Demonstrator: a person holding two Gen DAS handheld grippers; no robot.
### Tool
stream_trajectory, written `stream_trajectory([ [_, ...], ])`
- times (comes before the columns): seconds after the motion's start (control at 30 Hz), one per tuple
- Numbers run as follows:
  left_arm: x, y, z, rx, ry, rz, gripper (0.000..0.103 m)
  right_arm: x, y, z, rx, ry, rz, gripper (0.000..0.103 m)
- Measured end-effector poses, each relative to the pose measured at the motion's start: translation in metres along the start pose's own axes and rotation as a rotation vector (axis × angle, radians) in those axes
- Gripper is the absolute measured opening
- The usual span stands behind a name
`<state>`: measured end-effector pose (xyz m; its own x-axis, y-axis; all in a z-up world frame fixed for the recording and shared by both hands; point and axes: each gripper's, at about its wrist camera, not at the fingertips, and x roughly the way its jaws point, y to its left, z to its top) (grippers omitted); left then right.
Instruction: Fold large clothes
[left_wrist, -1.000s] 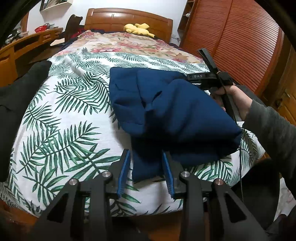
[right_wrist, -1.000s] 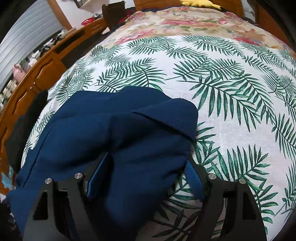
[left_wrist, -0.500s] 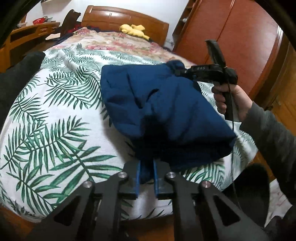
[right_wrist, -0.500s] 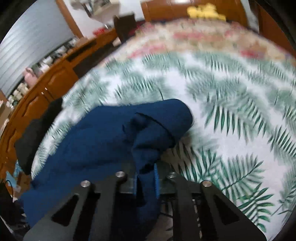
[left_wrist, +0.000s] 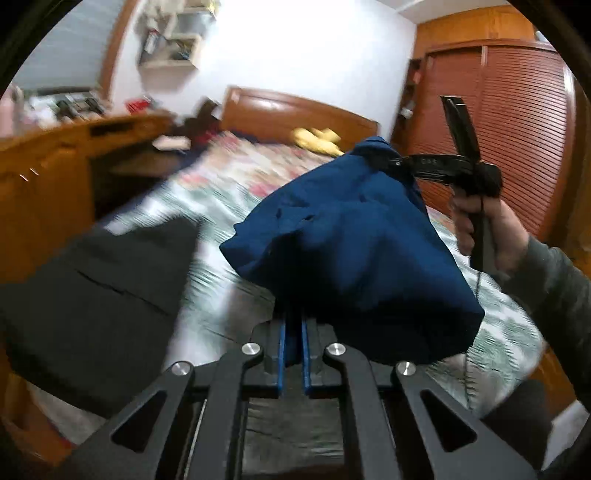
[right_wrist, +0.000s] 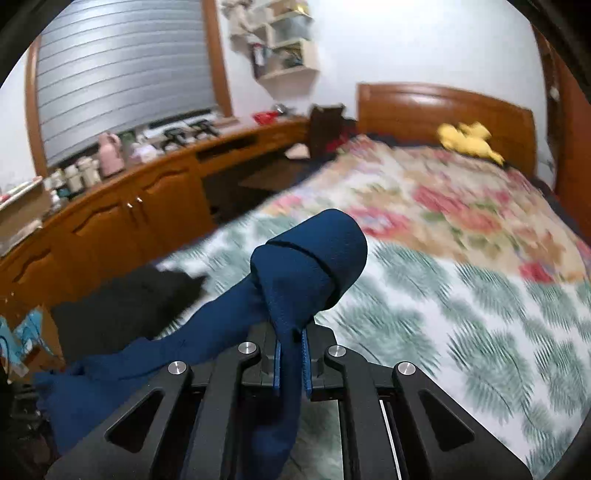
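Two grippers clamped on one blue garment (left_wrist: 354, 251) lifted above the bed (right_wrist: 461, 295), left gripper (left_wrist: 293, 354) pinching its lower edge, right gripper (right_wrist: 291, 365) pinching a rolled cuff, only left view showing the person's hand (left_wrist: 487, 229), only right view the window blind (right_wrist: 122, 70).

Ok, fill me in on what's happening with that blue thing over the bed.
A person is working with a hand-held gripper in each hand. The left hand-held gripper and the right hand-held gripper are each shut on a different part of the dark blue fabric garment, holding it bunched in the air above the palm-leaf print bedsheet. A black garment lies on the bed, towards the wooden desk. Nothing is folded flat yet.
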<state>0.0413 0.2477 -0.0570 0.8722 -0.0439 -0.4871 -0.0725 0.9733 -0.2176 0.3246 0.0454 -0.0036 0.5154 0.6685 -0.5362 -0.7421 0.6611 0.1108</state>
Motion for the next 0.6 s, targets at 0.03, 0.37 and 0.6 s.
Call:
stream_trajectory([
  [0.03, -0.01, 0.015, 0.009, 0.002, -0.016, 0.039, 0.004, 0.006, 0.016, 0.01, -0.018, -0.014, 0.013, 0.006],
  [0.37, -0.072, 0.157, 0.046, -0.031, -0.037, 0.412, 0.004, 0.098, 0.178, 0.079, -0.079, -0.04, 0.16, 0.005],
  [0.6, -0.045, 0.206, 0.007, -0.118, 0.087, 0.493, 0.005, 0.186, 0.223, 0.032, -0.096, 0.192, 0.143, 0.009],
])
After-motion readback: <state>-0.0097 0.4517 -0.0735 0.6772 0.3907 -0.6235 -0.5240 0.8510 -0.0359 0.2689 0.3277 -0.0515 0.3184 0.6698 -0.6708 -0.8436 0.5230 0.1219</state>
